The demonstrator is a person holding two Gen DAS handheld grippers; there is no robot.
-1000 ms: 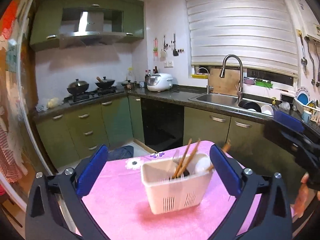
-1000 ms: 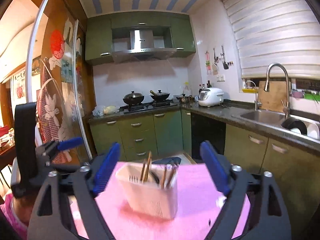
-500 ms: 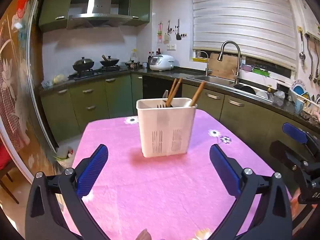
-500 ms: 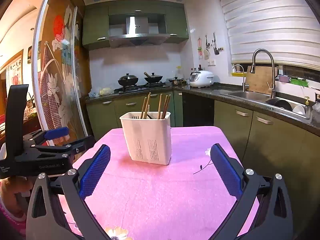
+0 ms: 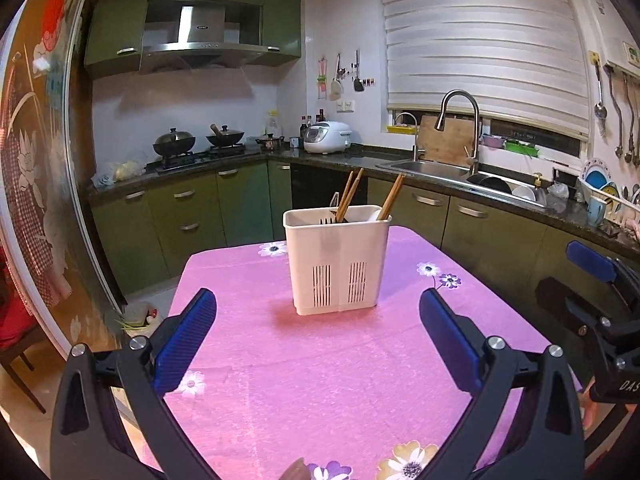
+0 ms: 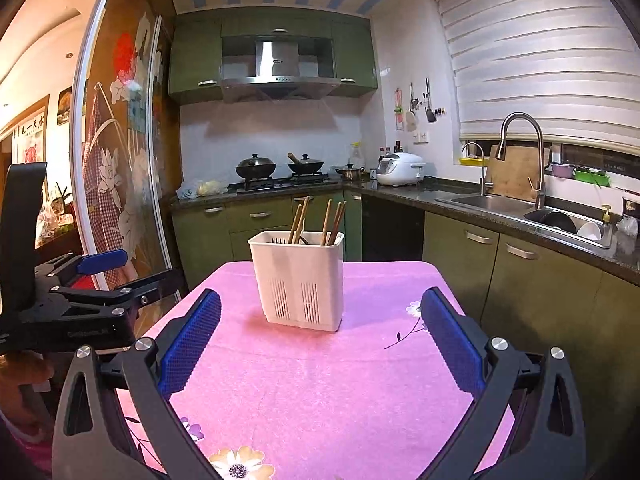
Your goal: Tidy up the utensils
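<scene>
Utensils sit mostly hidden in the white holder (image 6: pixel 299 280), which stands upright mid-table; only chopsticks (image 6: pixel 332 222) poke above its rim. Nearest, the left gripper (image 5: pixel 318 328) and right gripper (image 6: pixel 320 330) both gape wide with nothing between them. Bare pink tablecloth (image 6: pixel 320 392) surrounds the holder to every edge.

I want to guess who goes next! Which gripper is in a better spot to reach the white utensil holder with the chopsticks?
Probably either: it's nearly a tie. The utensil holder stands centred ahead of both the left gripper and the right gripper, both open and empty. The chopsticks lean toward neither side clearly.
</scene>
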